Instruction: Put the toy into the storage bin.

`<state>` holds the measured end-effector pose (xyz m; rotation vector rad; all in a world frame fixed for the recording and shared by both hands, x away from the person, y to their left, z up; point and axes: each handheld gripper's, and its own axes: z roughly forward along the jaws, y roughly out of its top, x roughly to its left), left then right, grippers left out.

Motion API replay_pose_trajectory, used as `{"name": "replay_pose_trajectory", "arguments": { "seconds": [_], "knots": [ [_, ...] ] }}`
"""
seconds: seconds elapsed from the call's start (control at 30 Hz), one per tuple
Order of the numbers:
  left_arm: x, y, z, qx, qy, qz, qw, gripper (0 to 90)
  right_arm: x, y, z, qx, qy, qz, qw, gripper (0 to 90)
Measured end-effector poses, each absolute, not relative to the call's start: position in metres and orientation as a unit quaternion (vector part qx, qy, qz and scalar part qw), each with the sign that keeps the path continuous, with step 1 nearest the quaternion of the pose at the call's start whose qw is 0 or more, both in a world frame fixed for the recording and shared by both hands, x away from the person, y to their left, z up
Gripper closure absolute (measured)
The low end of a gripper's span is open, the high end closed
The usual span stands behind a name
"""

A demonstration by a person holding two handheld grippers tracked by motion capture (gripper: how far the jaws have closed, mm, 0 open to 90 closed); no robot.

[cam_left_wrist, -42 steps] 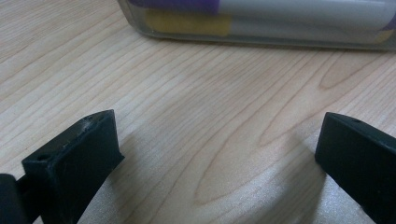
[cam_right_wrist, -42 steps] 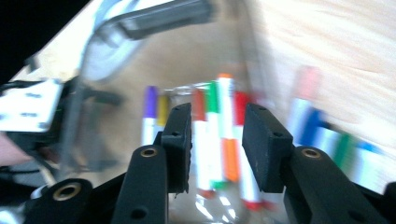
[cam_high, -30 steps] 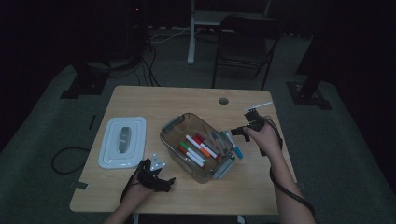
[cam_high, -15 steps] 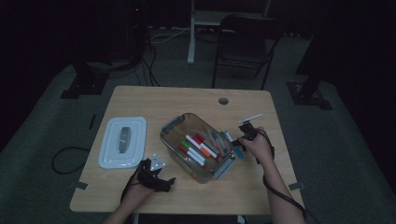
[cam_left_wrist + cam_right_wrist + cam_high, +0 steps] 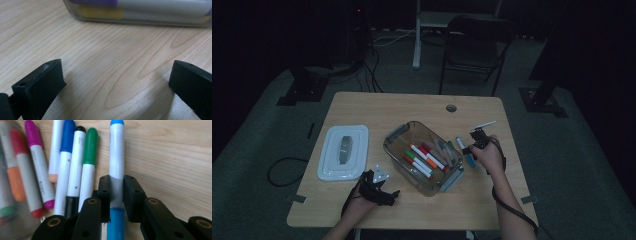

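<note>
A person's right gripper (image 5: 116, 195) closes on a light-blue marker (image 5: 116, 167) at the centre of the right gripper view, its two black jaws having just drawn together until the pads pinch the white barrel on both sides, between the two blue ends. The marker lies on the wooden table (image 5: 377, 107), just right of a short row of loose markers (image 5: 72, 162) capped in magenta, blue, black and green. The grip falls on the barrel's lower half, probably so that the marker keeps level when lifted.

In the high view the right gripper (image 5: 473, 146) sits right of centre, just beside the right wall of a clear plastic box (image 5: 398, 134) that already holds red, orange and green markers (image 5: 424, 159). The box stands open at the middle of the frame, apparently to receive the rest; its white lid (image 5: 343, 151) lies flat at the left, well apart, likely set aside to keep the opening free.

The left gripper (image 5: 379, 187) rests low on the table at lower left of the high view. In the left gripper view its jaws stand wide with bare wood between them, holding nothing, pointed toward the box's near wall (image 5: 140, 15) at the top of the frame, seemingly waiting.
</note>
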<state>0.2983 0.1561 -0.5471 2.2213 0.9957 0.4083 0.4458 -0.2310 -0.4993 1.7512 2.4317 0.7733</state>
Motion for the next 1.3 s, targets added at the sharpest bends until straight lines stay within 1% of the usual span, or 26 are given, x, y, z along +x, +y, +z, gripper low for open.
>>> {"name": "replay_pose_trajectory", "arguments": {
  "seconds": [0.13, 0.33, 0.43, 0.67, 0.7, 0.8, 0.97, 1.1, 1.3],
  "knots": [
    [0.298, 0.156, -0.547, 0.849, 0.381, 0.156, 0.330, 0.6, 0.442, -0.234, -0.477, 0.564, 0.779, 0.274, 0.019, 76.8],
    [0.298, 0.156, -0.547, 0.849, 0.381, 0.156, 0.330, 0.6, 0.430, -0.230, -0.433, 0.540, 0.776, 0.326, 0.017, 76.8],
    [0.298, 0.156, -0.547, 0.849, 0.381, 0.157, 0.331, 0.6, 0.423, -0.221, -0.411, 0.515, 0.785, 0.344, 0.018, 76.8],
    [0.298, 0.156, -0.547, 0.849, 0.381, 0.157, 0.330, 0.6, 0.406, -0.189, -0.376, 0.456, 0.809, 0.370, -0.003, 76.8],
    [0.298, 0.156, -0.547, 0.849, 0.381, 0.157, 0.330, 0.6, 0.404, -0.183, -0.374, 0.446, 0.814, 0.371, -0.002, 76.8],
    [0.298, 0.156, -0.547, 0.849, 0.381, 0.157, 0.331, 0.6, 0.398, -0.167, -0.367, 0.421, 0.822, 0.382, -0.017, 76.8],
    [0.298, 0.156, -0.547, 0.849, 0.381, 0.156, 0.331, 0.6, 0.392, -0.143, -0.360, 0.392, 0.835, 0.386, -0.022, 76.8],
    [0.298, 0.156, -0.547, 0.849, 0.381, 0.156, 0.331, 0.6, 0.387, -0.120, -0.367, 0.370, 0.852, 0.370, -0.032, 76.8],
    [0.298, 0.156, -0.547, 0.849, 0.381, 0.157, 0.330, 0.6, 0.386, -0.088, -0.389, 0.350, 0.872, 0.339, -0.056, 76.8]
  ]
}}
